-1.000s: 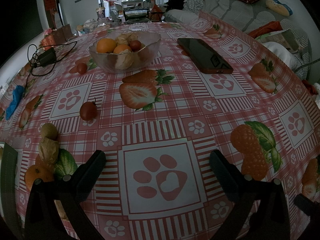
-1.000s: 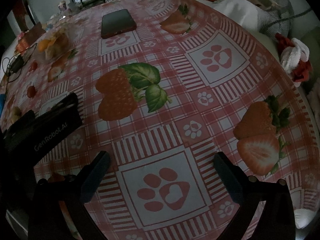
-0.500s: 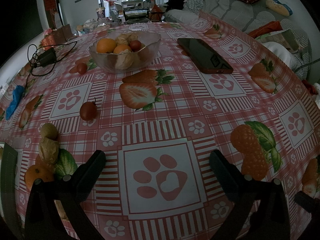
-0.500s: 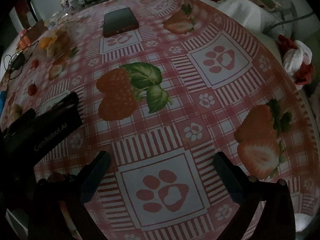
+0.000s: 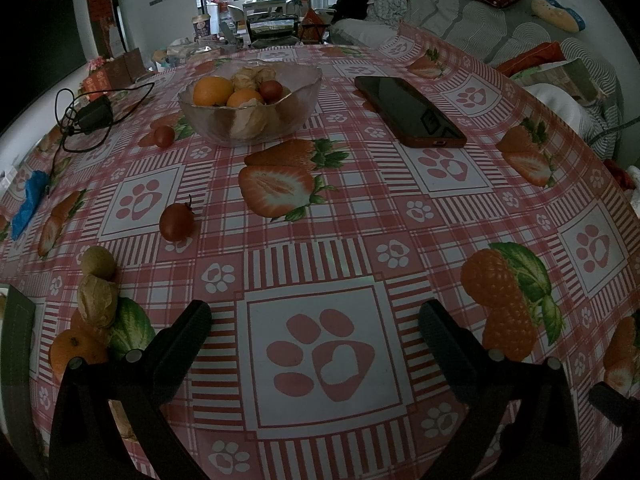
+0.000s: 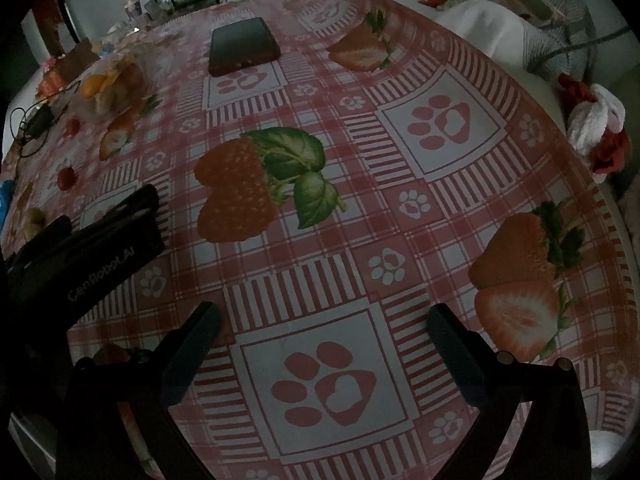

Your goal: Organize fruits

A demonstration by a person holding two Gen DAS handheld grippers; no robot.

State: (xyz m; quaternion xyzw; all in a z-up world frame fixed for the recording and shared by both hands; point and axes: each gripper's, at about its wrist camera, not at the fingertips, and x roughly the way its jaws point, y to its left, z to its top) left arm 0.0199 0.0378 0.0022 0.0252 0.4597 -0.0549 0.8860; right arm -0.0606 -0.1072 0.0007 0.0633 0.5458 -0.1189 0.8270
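A glass bowl at the far middle of the table holds oranges, a small red fruit and husked fruits. Loose on the cloth lie a red tomato-like fruit, another red one left of the bowl, and at the near left a round yellow-green fruit, a husked fruit and an orange. My left gripper is open over a paw print, nothing between its fingers. My right gripper is open too, further right; the bowl shows blurred at its far left.
A dark phone in a red case lies right of the bowl. A black charger with cable and a blue object sit at the left edge. The left gripper's body crosses the right wrist view. Sofa and cushions stand beyond the table.
The right wrist view has shifted slightly, the cloth pattern sliding down and right. The left gripper and the fruits have not moved.
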